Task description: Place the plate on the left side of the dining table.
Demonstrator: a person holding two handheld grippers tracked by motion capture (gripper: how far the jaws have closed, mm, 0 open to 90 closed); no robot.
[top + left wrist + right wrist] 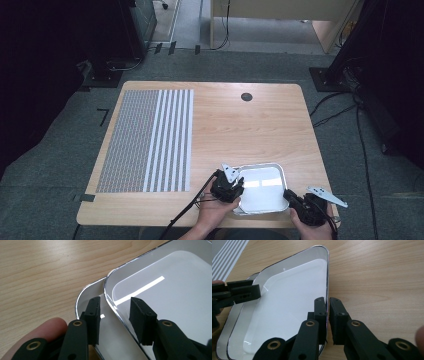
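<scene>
Two shiny metal trays lie stacked at the near right of the wooden tabletop (240, 125). The upper tray (262, 187) sits askew in the lower tray (86, 293), whose rim and corner peek out on the left side. In the right gripper view the right gripper (327, 305) has its jaws narrowed onto the upper tray's right rim, one pad inside the wall and one outside, pinching the thin edge. In the left gripper view the left gripper (113, 312) straddles the upper tray's left rim with a gap showing at each pad, so its jaws stand partly open and nothing is clamped. A striped and finely patterned mat (147, 140) covers the tabletop's left part, well apart from the trays.
</scene>
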